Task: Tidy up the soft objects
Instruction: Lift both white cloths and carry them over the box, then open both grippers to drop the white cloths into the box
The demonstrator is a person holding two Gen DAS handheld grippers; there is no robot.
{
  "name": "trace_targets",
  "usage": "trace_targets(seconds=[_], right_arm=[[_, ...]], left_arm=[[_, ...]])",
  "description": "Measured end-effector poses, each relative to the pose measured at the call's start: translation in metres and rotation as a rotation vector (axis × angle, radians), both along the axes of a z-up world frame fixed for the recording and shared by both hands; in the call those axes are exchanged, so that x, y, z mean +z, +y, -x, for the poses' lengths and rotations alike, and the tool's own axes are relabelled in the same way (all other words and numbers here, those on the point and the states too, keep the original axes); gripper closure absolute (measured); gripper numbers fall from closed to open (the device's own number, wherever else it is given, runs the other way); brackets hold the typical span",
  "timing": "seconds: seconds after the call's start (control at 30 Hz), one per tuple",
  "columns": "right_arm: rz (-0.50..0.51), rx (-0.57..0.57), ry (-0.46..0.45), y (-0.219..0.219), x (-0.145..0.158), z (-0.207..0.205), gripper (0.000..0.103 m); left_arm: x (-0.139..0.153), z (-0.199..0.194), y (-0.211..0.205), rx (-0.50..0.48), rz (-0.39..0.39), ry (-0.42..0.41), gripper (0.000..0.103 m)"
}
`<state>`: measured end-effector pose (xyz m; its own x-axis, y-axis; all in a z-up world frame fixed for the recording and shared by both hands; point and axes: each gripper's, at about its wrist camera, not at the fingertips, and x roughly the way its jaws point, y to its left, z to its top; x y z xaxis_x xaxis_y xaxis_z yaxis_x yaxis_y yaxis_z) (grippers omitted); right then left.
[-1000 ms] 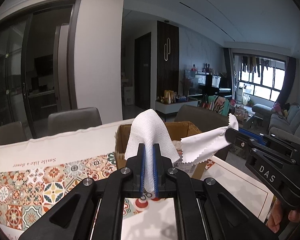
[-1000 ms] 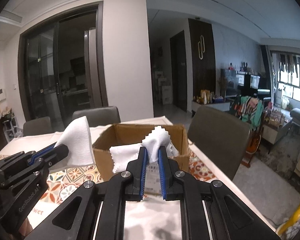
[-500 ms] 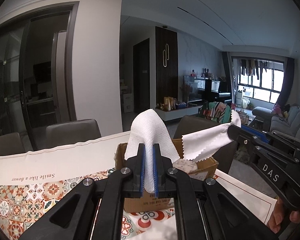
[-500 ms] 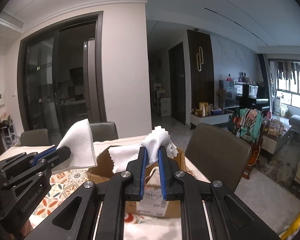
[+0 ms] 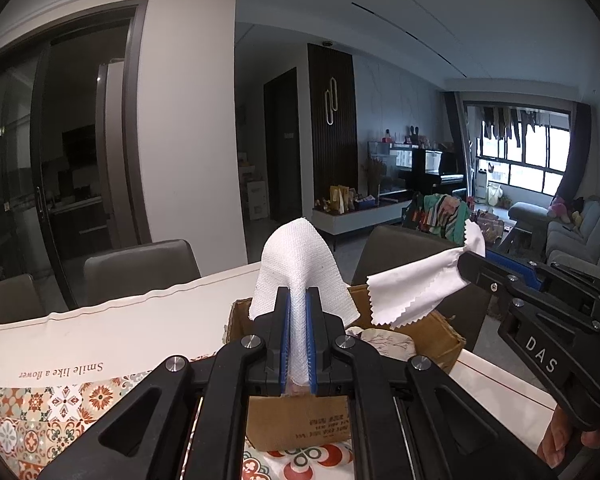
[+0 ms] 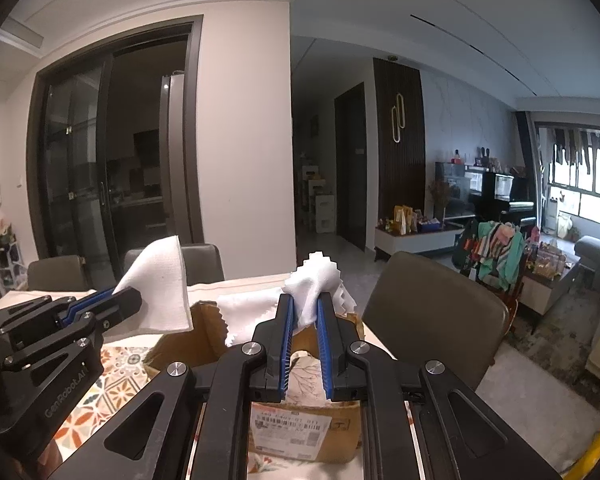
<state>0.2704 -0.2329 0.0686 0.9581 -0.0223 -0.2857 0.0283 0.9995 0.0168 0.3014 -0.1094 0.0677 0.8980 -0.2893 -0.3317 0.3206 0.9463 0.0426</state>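
My left gripper (image 5: 298,296) is shut on a white woven cloth (image 5: 300,256), which folds over its fingertips; it also shows in the right wrist view (image 6: 160,284). My right gripper (image 6: 305,300) is shut on a thin white cloth with zigzag edges (image 6: 314,284); this cloth also shows in the left wrist view (image 5: 416,292). Both cloths hang high over an open cardboard box (image 5: 300,420) on the table. A patterned fabric item (image 5: 384,342) lies inside the box.
The table (image 5: 120,332) has a white cover with a tile-patterned part (image 5: 40,412). Dark chairs stand at the far side (image 5: 140,272) and at the right (image 6: 432,316). The table's right edge (image 5: 508,388) is near the box.
Both grippers have risen with their cloths, so the box sits lower in both views and more of the room shows behind.
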Motion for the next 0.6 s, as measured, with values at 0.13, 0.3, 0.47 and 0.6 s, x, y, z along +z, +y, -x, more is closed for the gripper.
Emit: trace_targets(seconds=[0.13,0.3,0.47,0.6], right_arm=[[-0.006,0.005,0.029,0.001,-0.007,-0.016,0.09],[-0.015,0.008,0.07,-0.001,-0.016,-0.034,0.09],[-0.011,0.009,0.124,-0.003,-0.031,-0.053,0.09],[-0.005,0.024,0.176,-0.002,-0.045,-0.064,0.09]], left_arm=[[-0.006,-0.019,-0.005,-0.004,-0.005,0.032,0.094],[-0.019,-0.038,-0.012,-0.002,-0.026,0.069,0.094],[-0.031,-0.056,-0.014,-0.015,-0.049,0.105,0.094],[-0.044,-0.064,-0.017,-0.021,-0.072,0.132,0.094]])
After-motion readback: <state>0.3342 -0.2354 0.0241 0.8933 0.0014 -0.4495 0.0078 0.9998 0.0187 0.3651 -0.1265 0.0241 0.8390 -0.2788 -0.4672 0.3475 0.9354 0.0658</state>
